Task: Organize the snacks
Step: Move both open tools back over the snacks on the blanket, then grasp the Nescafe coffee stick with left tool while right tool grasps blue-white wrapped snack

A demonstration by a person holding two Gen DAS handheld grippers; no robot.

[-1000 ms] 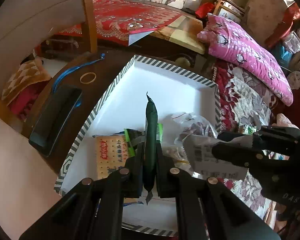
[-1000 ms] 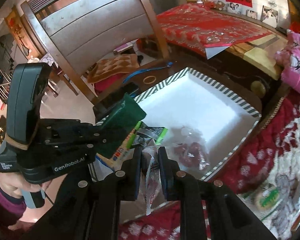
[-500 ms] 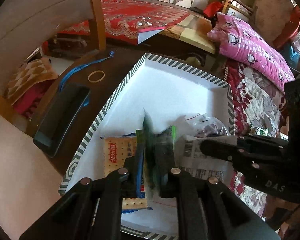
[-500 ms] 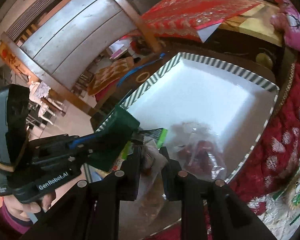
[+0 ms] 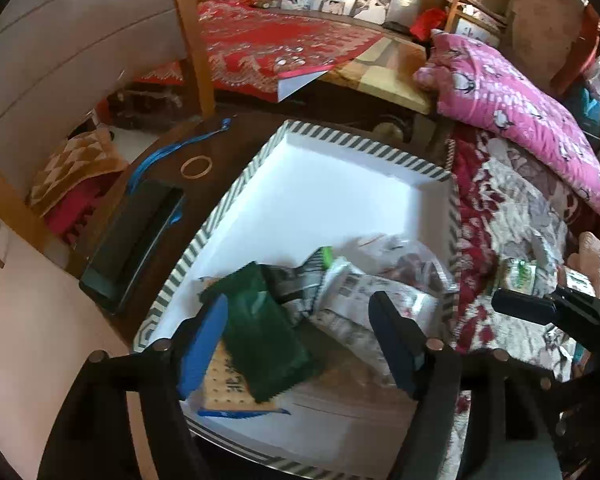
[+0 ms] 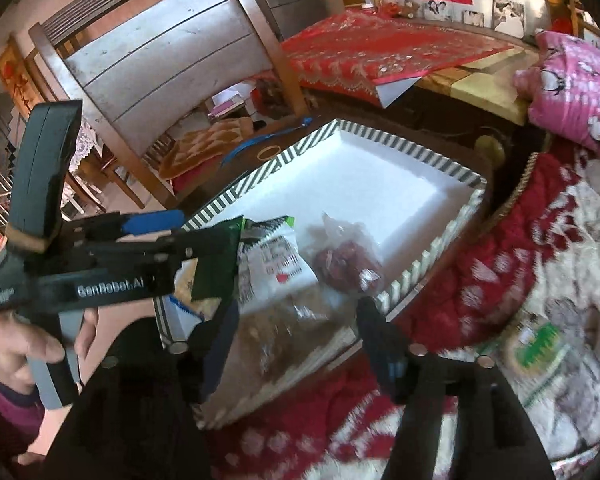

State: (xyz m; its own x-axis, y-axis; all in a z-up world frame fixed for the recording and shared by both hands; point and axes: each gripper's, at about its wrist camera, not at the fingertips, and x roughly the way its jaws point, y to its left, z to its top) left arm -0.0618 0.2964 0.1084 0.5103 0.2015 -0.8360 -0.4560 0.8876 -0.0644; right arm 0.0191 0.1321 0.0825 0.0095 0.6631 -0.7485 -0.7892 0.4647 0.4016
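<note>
A white tray with a striped rim (image 5: 364, 148) (image 6: 404, 144) holds the snacks at its near end. My left gripper (image 5: 298, 340) hangs over that end and its jaws are opening. A dark green packet (image 5: 268, 340) lies loose between them on a cracker pack (image 5: 228, 384). My right gripper (image 6: 300, 336) is also opening above a white printed packet (image 6: 276, 268) (image 5: 364, 304) that rests in the tray, free of the pads. A clear bag of red dates (image 6: 348, 264) (image 5: 412, 264) lies beside it. A hand holds the left gripper (image 6: 180, 232), seen in the right wrist view.
A black phone (image 5: 132, 240), a rubber band (image 5: 196, 166) and a blue cord (image 5: 172, 152) lie on the dark table left of the tray. A red patterned quilt (image 6: 540, 240) with a green-labelled packet (image 6: 536, 344) lies to the right. A chair (image 6: 160, 52) stands behind.
Both grippers have gone from shut to open. The green packet has dropped flat from the left jaws into the tray, and the white packet has left the right jaws and lies in the tray.
</note>
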